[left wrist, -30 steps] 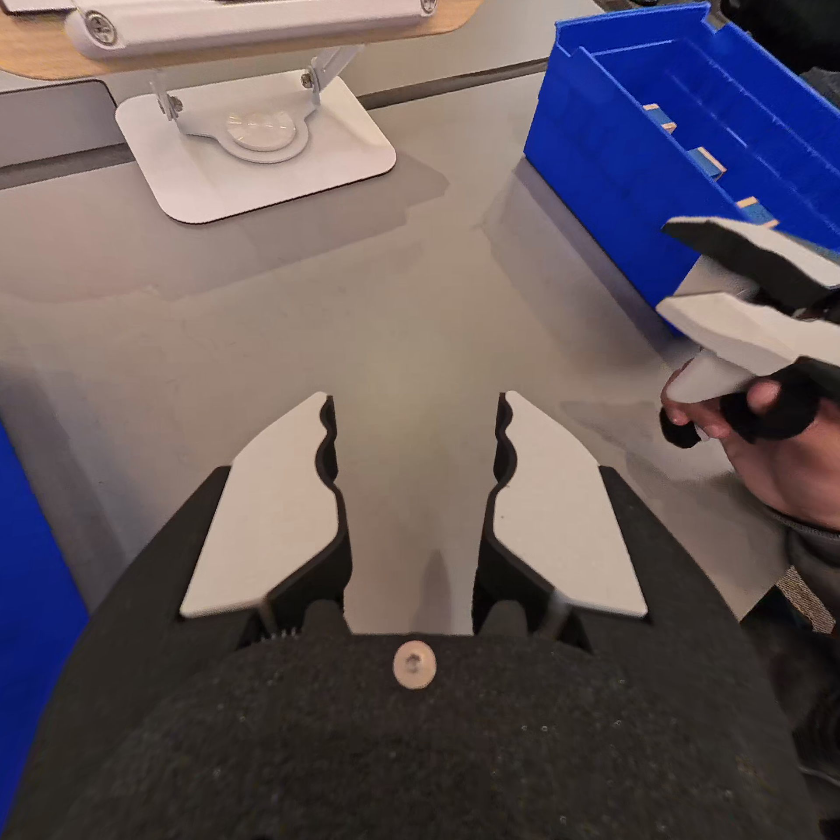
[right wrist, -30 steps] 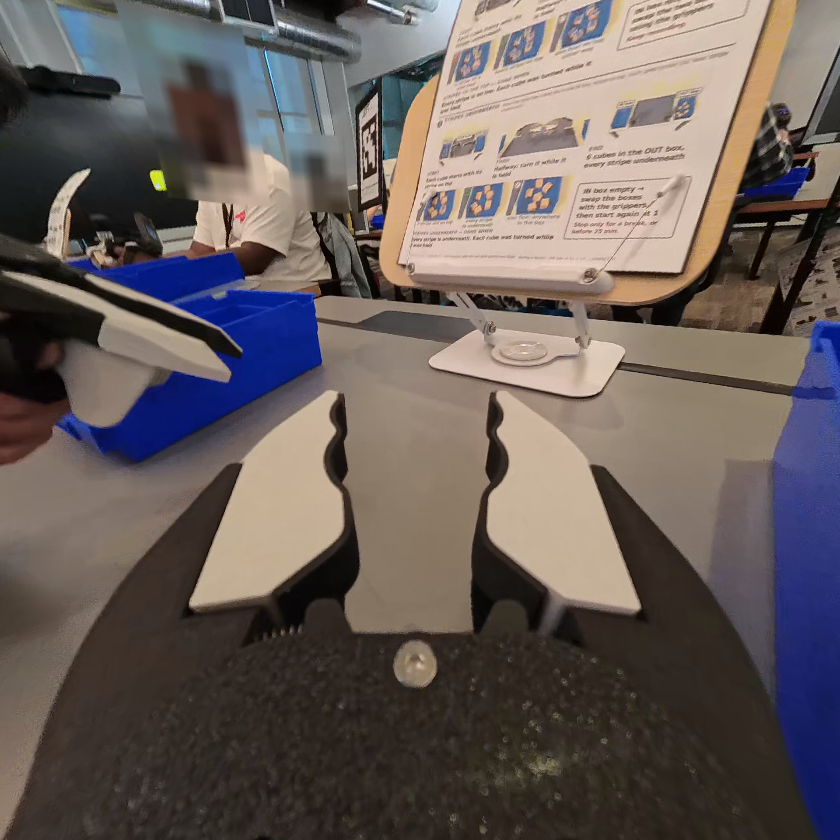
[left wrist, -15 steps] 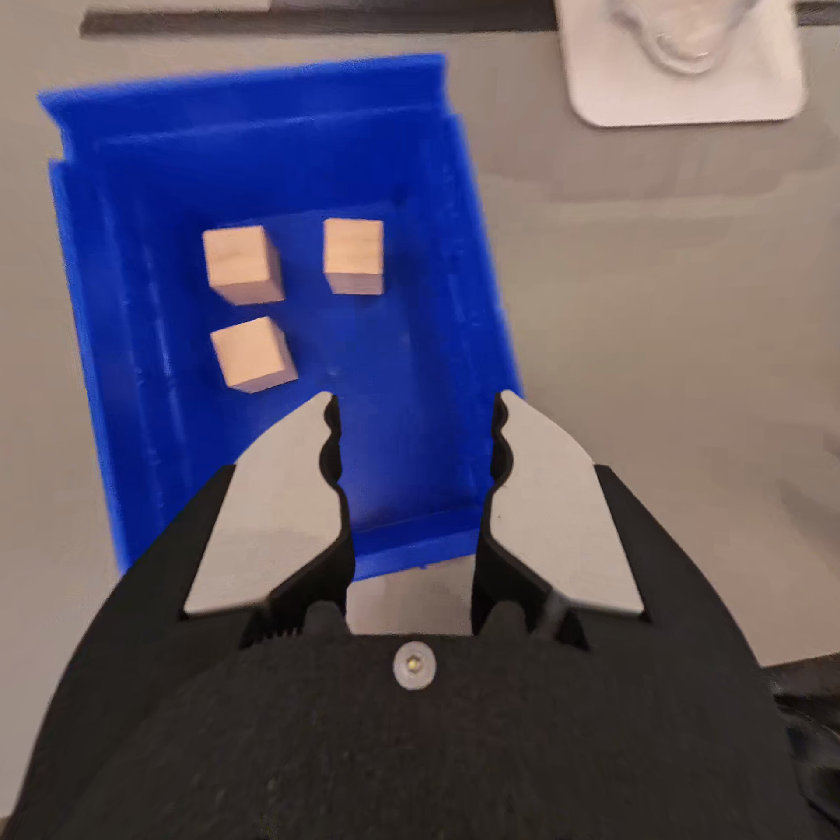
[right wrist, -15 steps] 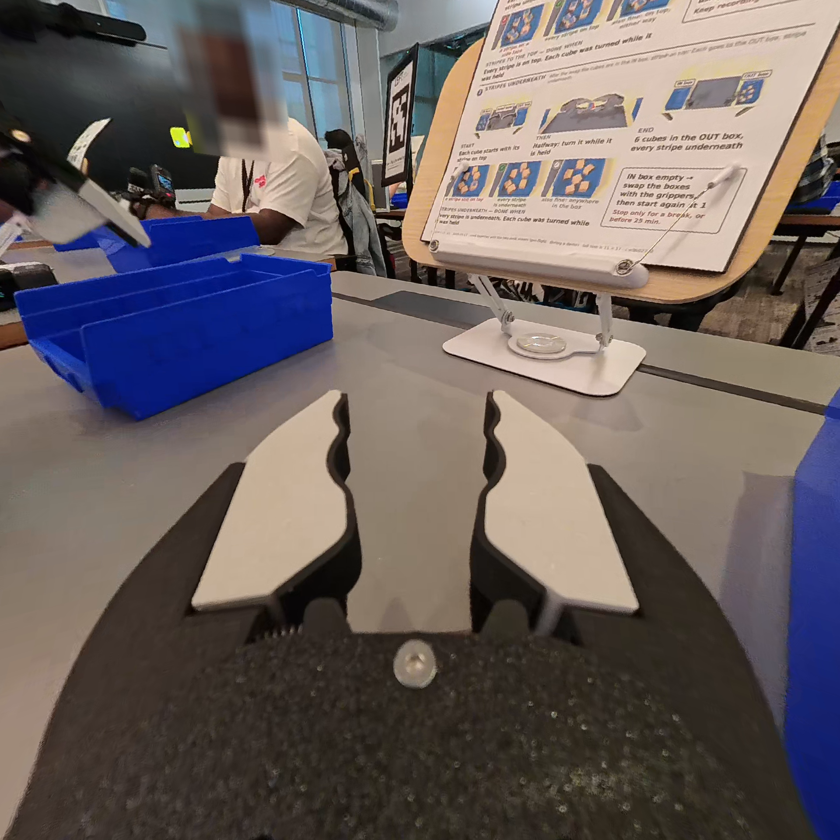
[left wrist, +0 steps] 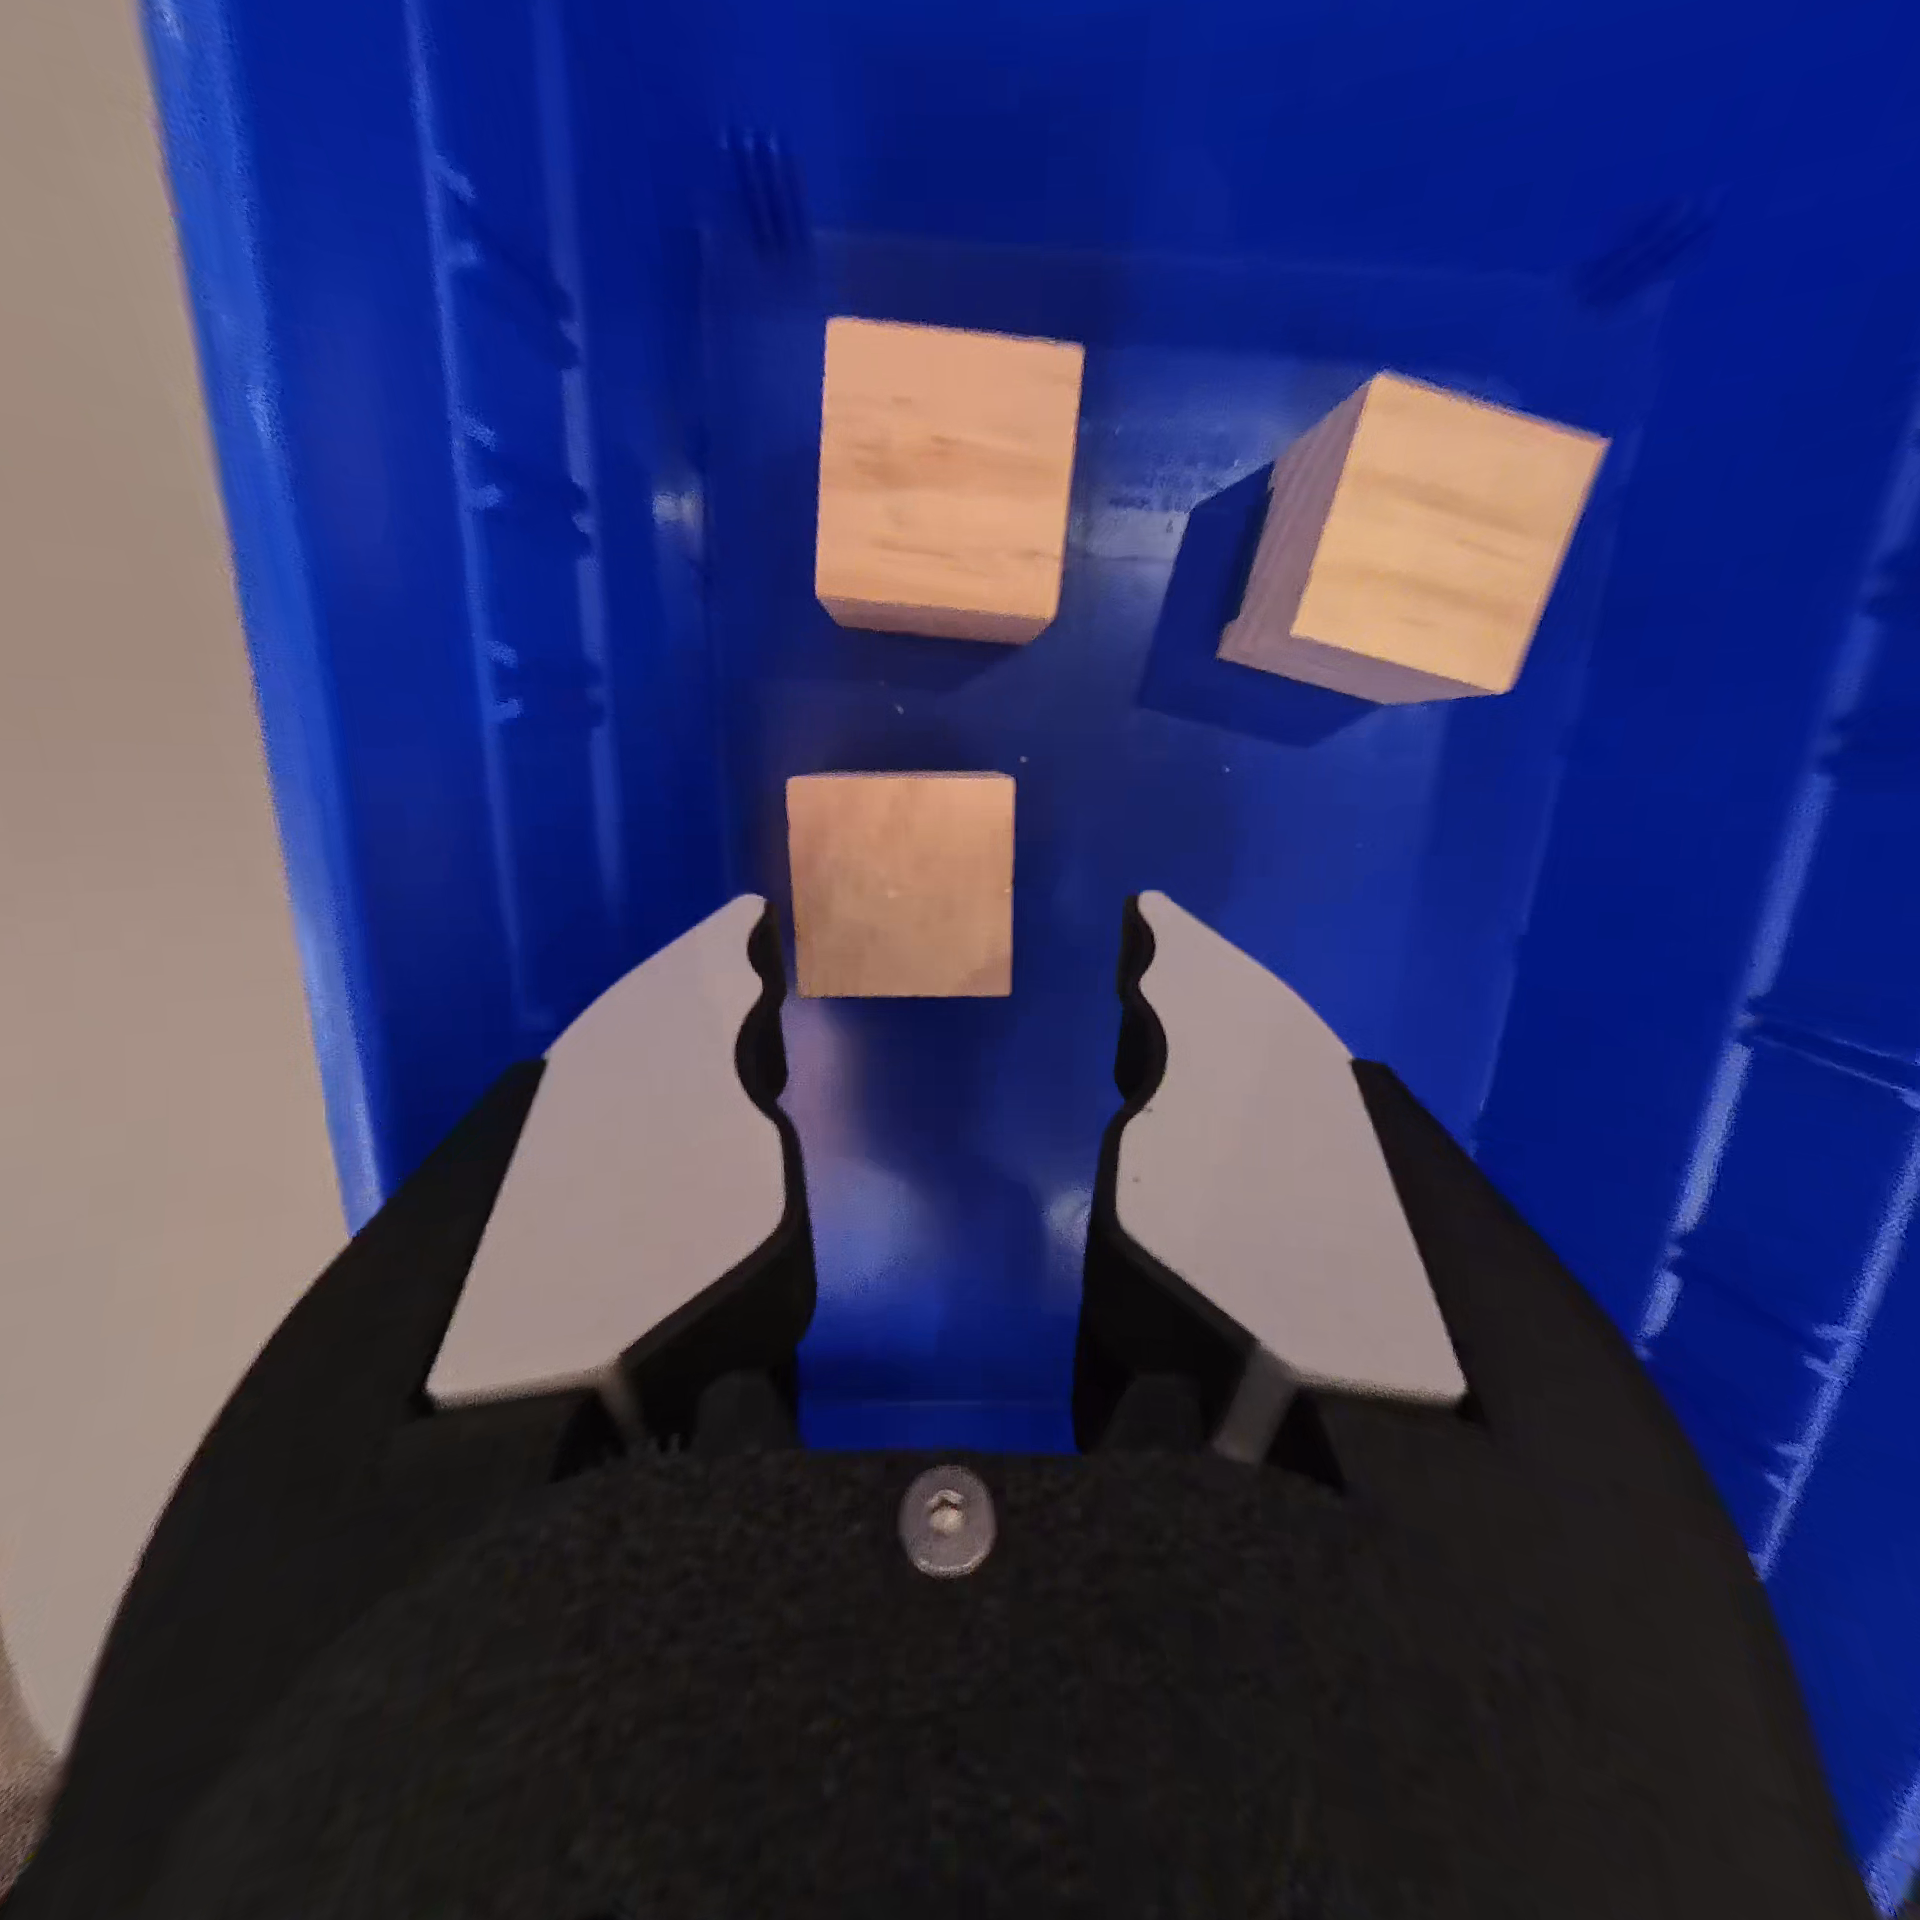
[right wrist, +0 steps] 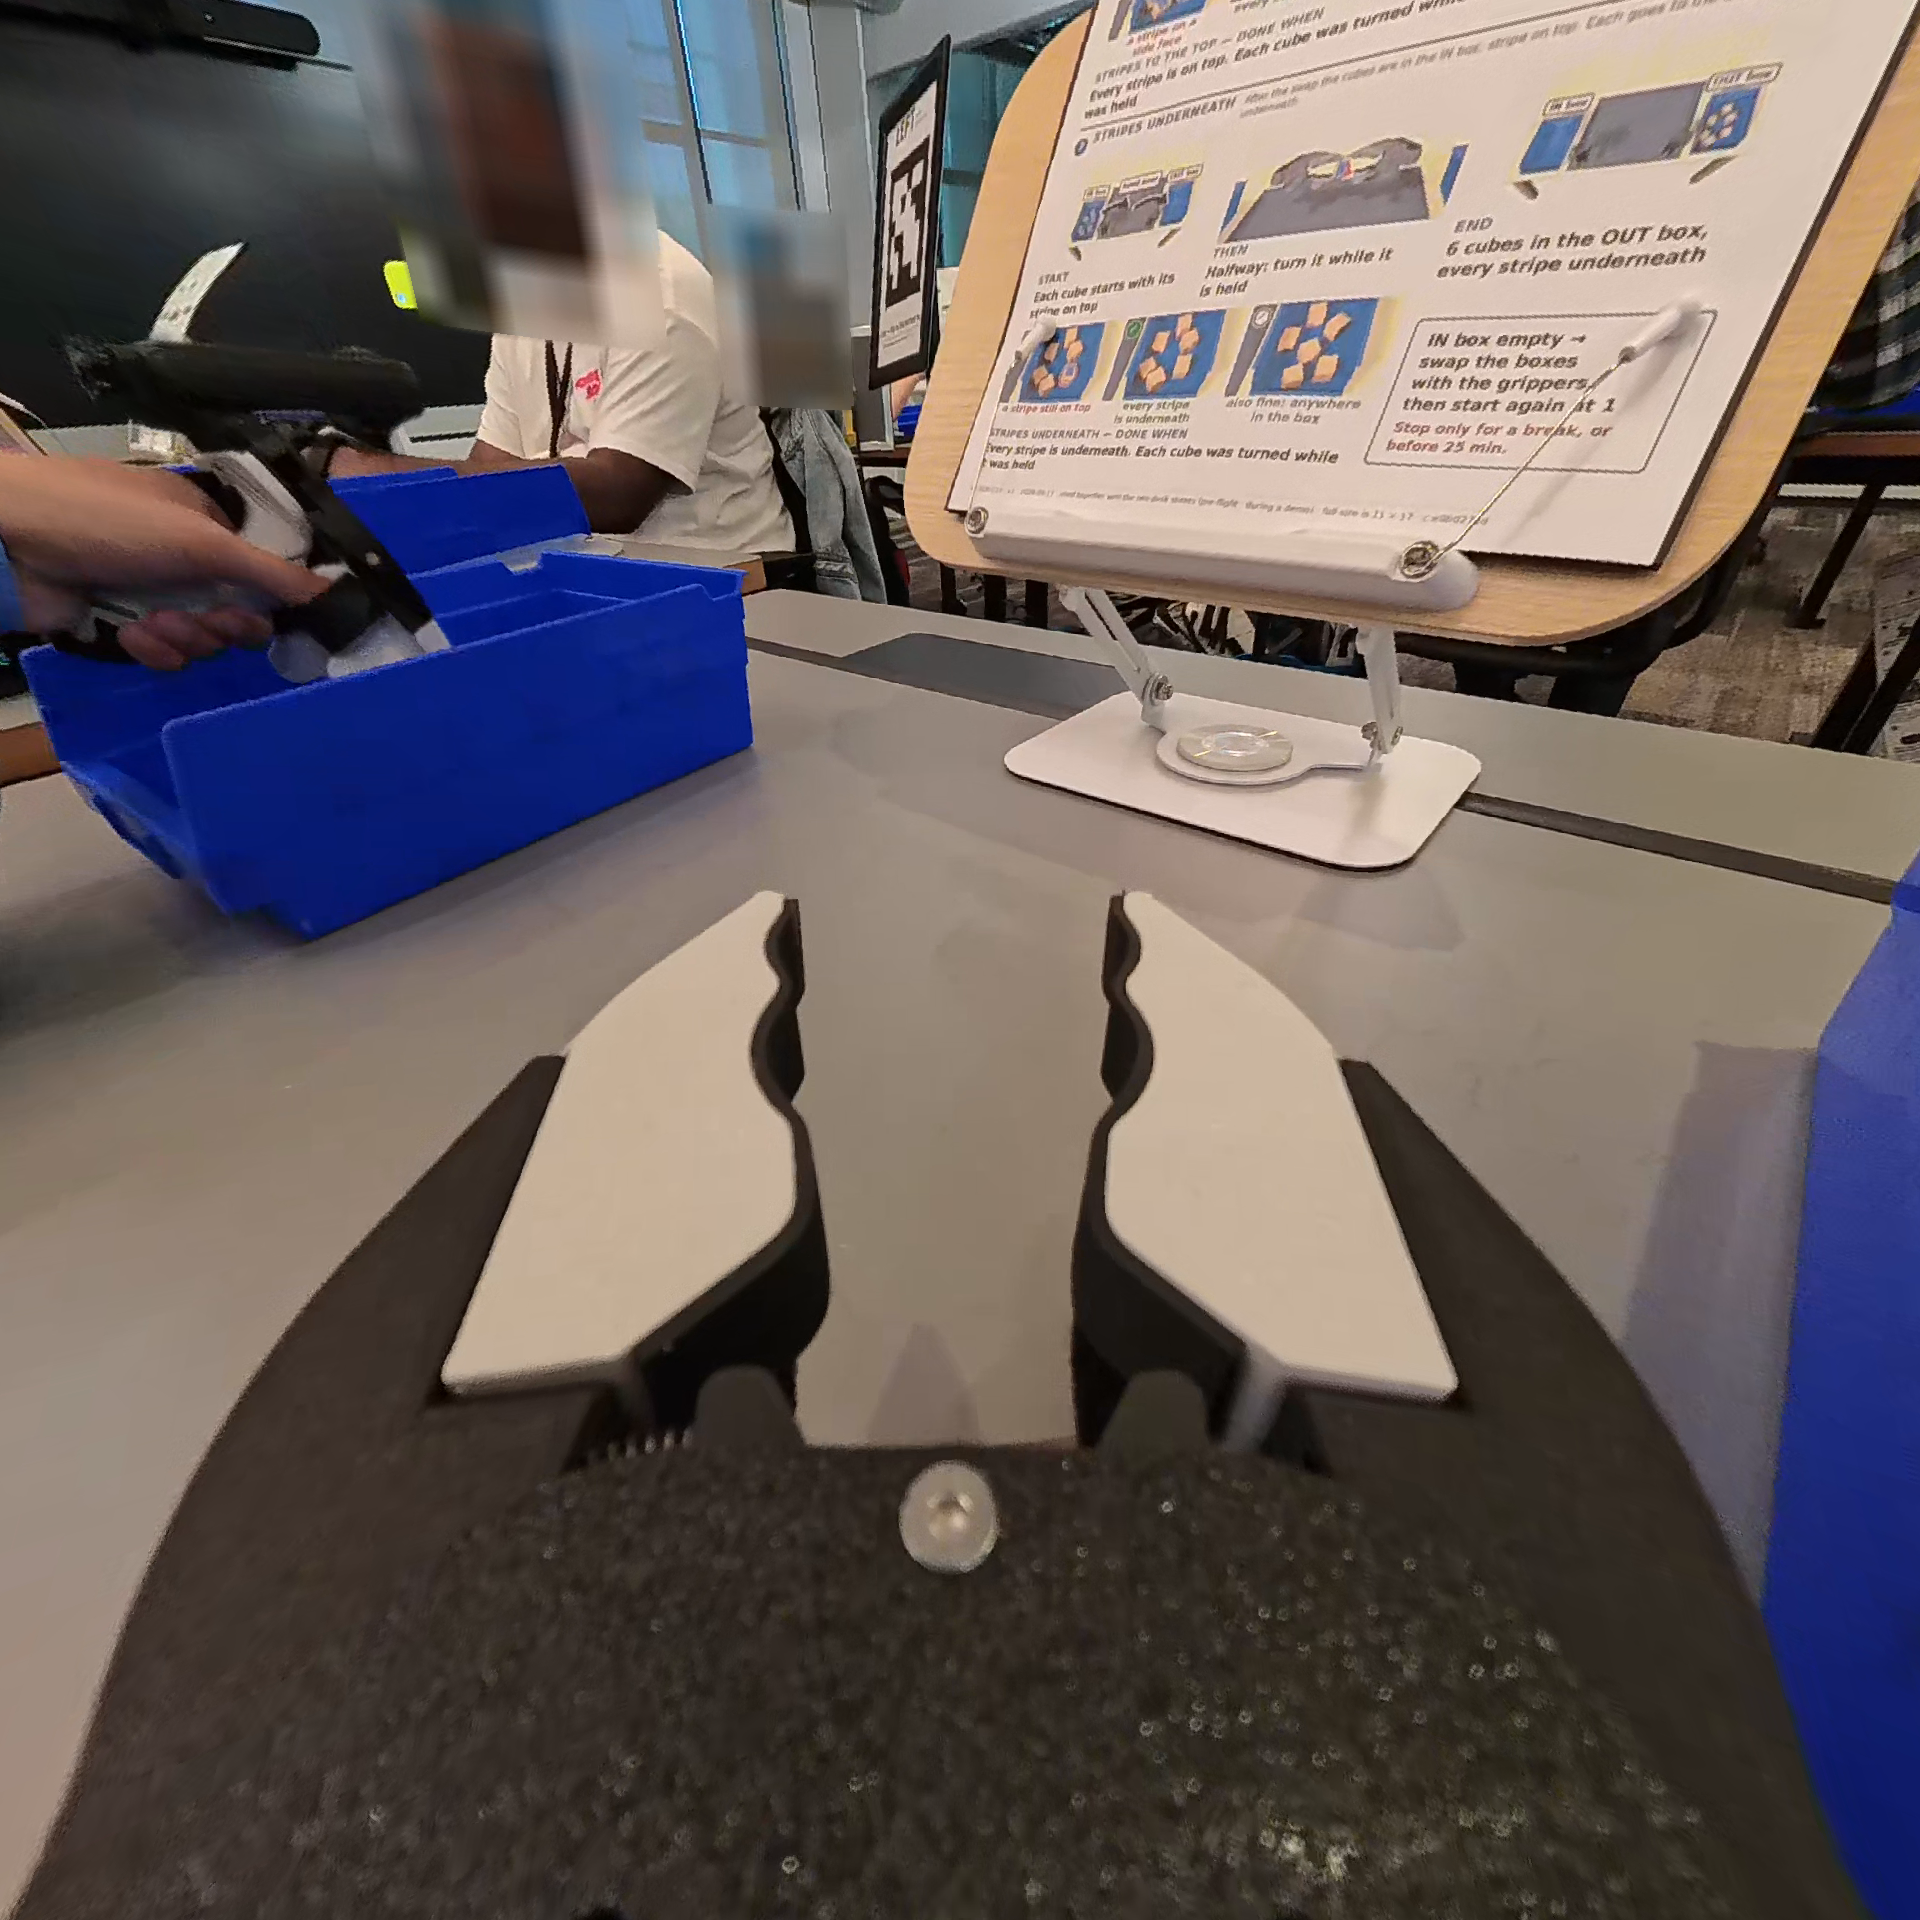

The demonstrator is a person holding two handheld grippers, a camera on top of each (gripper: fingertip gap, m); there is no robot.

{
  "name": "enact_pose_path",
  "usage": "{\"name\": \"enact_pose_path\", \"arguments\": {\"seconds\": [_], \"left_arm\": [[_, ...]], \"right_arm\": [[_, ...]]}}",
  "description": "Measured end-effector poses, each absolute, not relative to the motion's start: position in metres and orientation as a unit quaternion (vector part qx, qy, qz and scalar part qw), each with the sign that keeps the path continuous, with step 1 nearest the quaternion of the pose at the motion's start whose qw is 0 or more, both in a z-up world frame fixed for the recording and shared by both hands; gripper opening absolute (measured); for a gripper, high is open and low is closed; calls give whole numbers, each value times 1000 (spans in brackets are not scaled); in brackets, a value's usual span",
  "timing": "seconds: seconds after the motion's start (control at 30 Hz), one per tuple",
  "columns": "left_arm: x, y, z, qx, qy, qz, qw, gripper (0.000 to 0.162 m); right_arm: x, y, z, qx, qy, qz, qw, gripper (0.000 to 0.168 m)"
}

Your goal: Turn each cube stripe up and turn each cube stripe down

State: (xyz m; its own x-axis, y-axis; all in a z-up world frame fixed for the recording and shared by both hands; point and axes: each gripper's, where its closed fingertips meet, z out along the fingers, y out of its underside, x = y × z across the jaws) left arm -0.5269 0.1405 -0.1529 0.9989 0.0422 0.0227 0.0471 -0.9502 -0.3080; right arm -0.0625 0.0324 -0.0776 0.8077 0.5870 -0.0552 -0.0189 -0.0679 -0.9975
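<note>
Three plain wooden cubes lie in a blue bin [left wrist: 468,727]. No stripe shows on their upper faces. The nearest cube [left wrist: 900,883] sits just beyond my left gripper's fingertips, closer to the left one. A second cube [left wrist: 943,473] lies farther back and a third cube [left wrist: 1423,535] lies back right, turned at an angle. My left gripper [left wrist: 951,914] is open and empty, pointing down into the bin. My right gripper [right wrist: 948,909] is open and empty, low over the grey table [right wrist: 312,1091]. The right wrist view shows the left gripper [right wrist: 343,592] dipping into that bin [right wrist: 447,748].
A white stand [right wrist: 1247,774] holding an instruction board [right wrist: 1403,291] sits at the back of the table. The wall of a second blue bin [right wrist: 1860,1247] is at the right edge. People sit at tables behind.
My left gripper swung left from the table centre to over the left bin, then dropped into it close to the cubes. My right gripper stayed low over the table, still open.
</note>
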Motion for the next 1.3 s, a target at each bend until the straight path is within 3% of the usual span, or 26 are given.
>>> {"name": "enact_pose_path", "arguments": {"seconds": [0.3,0.37,0.43,0.73,0.93,1.13,1.3], "left_arm": [[-528,145,-174,-990,-18,3,138,62],[-529,148,-179,-990,-18,-2,139,44],[-524,152,-173,-987,-12,-24,157,45],[-441,109,-36,-925,55,-154,342,44],[-369,73,-15,-916,124,-124,361,44],[-238,53,-51,-881,212,-295,304,44],[-163,22,-33,-788,201,-528,244,44]], "right_arm": [[-66,33,-84,-700,-212,236,640,54],[-67,32,-84,-700,-214,235,640,54],[-66,32,-83,-699,-214,234,641,53],[-63,34,-82,-698,-206,244,641,52],[-64,33,-81,-696,-210,238,644,50],[-68,30,-79,-692,-220,239,645,49],[-86,13,-70,-656,-286,254,651,49]]}}
